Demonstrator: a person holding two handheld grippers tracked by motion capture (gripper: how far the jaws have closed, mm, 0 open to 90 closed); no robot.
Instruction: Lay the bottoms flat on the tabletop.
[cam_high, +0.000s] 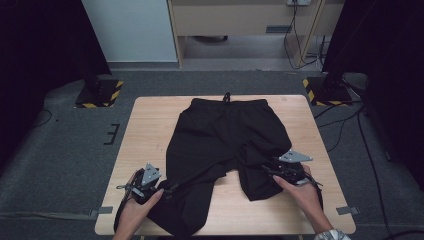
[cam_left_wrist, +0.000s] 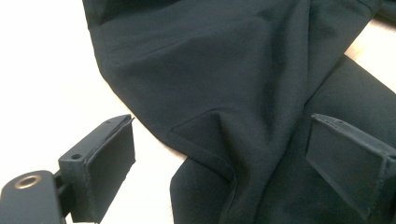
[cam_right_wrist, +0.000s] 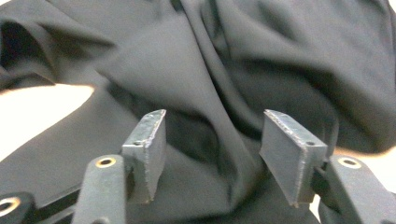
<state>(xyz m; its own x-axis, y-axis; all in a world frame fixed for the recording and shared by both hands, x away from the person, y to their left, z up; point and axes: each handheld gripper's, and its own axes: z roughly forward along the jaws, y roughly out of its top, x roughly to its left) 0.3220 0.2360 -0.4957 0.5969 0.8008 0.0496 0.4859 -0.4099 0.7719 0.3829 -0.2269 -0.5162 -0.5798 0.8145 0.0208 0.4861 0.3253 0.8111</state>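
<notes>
Black shorts (cam_high: 225, 135) lie in the middle of the wooden surface (cam_high: 150, 125), waistband at 12 o'clock. The left tongs (cam_high: 167, 190) at 7 o'clock and the right tongs (cam_high: 267, 167) at 4 o'clock are both wide open over bunched leg cloth.

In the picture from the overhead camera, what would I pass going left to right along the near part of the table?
Left gripper in the person's left hand → long black trouser leg of the shorts → bare wooden table → shorter leg → right gripper in the right hand.
</notes>
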